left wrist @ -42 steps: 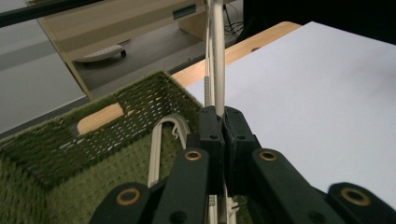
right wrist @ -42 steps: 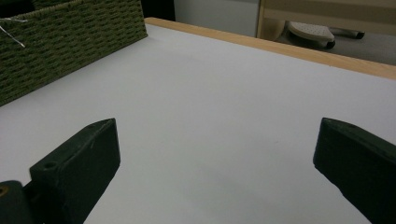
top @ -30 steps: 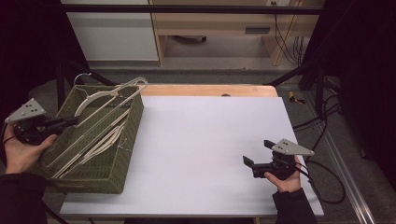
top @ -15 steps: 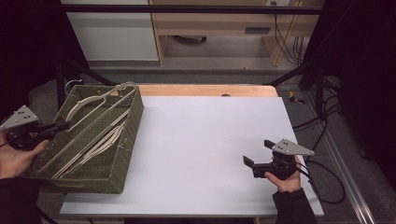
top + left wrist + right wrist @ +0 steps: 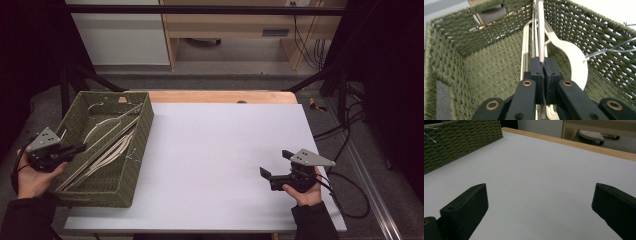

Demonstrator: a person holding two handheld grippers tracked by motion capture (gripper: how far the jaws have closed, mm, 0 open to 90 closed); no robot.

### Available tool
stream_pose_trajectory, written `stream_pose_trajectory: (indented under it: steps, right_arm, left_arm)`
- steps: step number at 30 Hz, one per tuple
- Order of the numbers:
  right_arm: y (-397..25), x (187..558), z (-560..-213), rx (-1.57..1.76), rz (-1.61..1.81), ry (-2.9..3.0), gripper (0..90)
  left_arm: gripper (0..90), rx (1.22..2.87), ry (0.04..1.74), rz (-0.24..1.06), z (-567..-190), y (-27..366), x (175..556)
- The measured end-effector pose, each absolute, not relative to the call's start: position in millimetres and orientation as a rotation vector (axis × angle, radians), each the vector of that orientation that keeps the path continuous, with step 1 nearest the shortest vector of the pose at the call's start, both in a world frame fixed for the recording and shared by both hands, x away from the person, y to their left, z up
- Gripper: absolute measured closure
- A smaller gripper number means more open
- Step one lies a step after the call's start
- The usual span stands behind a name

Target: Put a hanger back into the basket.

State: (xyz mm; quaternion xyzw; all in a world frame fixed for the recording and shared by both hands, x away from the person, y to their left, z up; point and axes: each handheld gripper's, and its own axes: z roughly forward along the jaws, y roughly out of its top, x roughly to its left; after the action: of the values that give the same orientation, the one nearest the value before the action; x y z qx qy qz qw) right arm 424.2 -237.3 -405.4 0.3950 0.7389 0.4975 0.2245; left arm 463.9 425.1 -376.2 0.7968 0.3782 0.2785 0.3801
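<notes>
at table's left | green basket (image 5: 131, 165) | white hangers (image 5: 571, 55) inside

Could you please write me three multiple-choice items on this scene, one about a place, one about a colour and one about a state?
1. Where does the basket stand?
A. at the table's left edge
B. at the table's middle
C. on the floor

2. What colour is the basket's weave?
A. red
B. olive green
C. blue

3. How do the jaws of the right gripper stand?
A. shut on a hanger
B. shut on nothing
C. wide apart, with nothing between them

Answers: 1 A, the high view shows it on the left of the white table. 2 B, green woven walls show in the left gripper view. 3 C, the right gripper view shows bare table between them.
</notes>
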Motion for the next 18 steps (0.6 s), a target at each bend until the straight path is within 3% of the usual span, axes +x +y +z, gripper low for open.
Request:
stream_pose_trajectory:
  steps: [14, 18]
  right_arm:
    - [-237, 424, -405, 1.09, 1.374, 2.036, 1.4]
    - [-237, 424, -405, 1.092, 1.376, 2.036, 1.4]
  left_arm:
    - [82.1, 2.248, 0.962, 0.617, -384, 410, 476]
    - [74.9, 2.31, 0.933, 0.568, -388, 403, 478]
